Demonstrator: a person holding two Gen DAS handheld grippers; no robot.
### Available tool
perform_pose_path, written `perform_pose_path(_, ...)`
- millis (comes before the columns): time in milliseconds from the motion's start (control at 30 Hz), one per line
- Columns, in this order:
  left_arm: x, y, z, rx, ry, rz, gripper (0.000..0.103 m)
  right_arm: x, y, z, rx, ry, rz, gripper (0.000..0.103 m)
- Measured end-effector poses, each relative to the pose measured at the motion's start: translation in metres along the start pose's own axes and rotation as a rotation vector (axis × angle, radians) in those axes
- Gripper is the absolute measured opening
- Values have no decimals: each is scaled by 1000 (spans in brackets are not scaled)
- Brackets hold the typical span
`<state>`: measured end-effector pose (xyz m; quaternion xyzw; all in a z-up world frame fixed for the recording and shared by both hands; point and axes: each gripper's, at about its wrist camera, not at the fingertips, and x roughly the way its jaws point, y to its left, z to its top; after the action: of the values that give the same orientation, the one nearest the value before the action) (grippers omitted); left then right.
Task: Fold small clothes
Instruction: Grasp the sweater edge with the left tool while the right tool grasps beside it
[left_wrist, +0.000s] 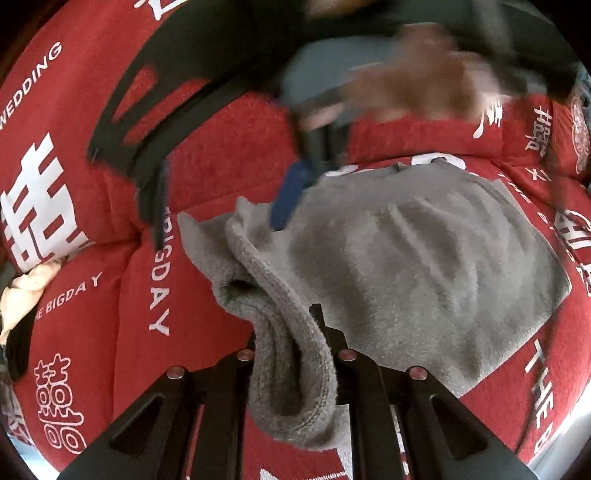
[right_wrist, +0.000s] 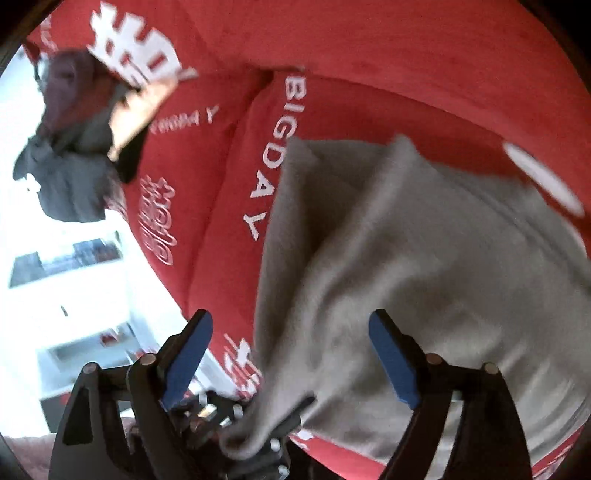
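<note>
Item: your grey fleece garment (left_wrist: 424, 266), small, soft and napped, plain grey throughout. It lies mostly spread on the red printed bedcover (left_wrist: 92, 314), creased with shallow ridges across its middle. One hemmed edge is lifted and bunched into a thick fold at your near side, rolled over on itself; the far corners lie flat.

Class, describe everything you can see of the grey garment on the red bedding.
The grey garment is soft, fleecy knit, plain, with a thick ribbed hem. It lies mostly flat but creased on the red printed bedding. One edge is bunched and lifted, pinched in the left tool, its folded hem hanging between the fingers. The right tool stands open above it, blue pads clear of the cloth. A corner droops near that tool's base.
</note>
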<state>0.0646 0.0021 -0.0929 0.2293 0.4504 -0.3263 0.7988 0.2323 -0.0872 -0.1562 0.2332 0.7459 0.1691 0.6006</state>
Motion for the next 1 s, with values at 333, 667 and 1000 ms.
perform_pose_path(333,-8,-7,4,36,-19,1,14,39,0,25,22,79,-199,34)
perform_pose_path(667,-44,-40,27,96,-72,-85,14,-43,-54,-41,99,-195,128,15)
perform_pose_path(1000,-83,-123,69,272,-171,-184,14,-138,-126,-145,183,-509,358,15)
